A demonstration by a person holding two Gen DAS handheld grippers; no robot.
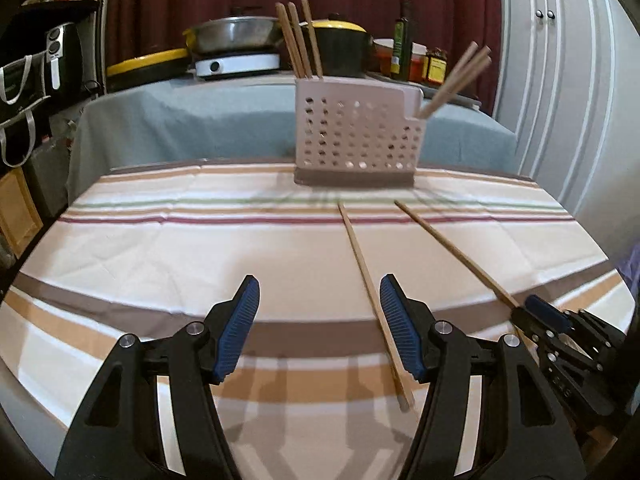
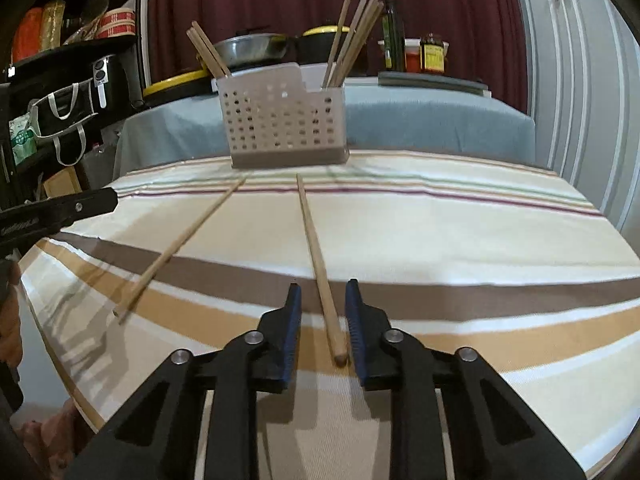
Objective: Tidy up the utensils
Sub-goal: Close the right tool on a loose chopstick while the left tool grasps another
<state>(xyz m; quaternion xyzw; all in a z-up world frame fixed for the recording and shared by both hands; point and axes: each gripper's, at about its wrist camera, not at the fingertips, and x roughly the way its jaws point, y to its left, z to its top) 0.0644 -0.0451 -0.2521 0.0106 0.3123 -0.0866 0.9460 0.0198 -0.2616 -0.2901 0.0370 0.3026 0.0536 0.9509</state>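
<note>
A white perforated utensil holder stands at the far side of the striped tablecloth. Wooden chopsticks stand in its left compartment and lean out of its right one. Two loose chopsticks lie on the cloth. One runs just beside the right fingertip of my open, empty left gripper. The other chopstick has its near end between the fingers of my right gripper, whose jaws stand narrowly apart around it with a gap on the left side.
Behind the table is a grey-covered counter with pans, a hotplate and bottles. A dark shelf with bags stands at the left and a white cabinet at the right. A hand shows at the left edge.
</note>
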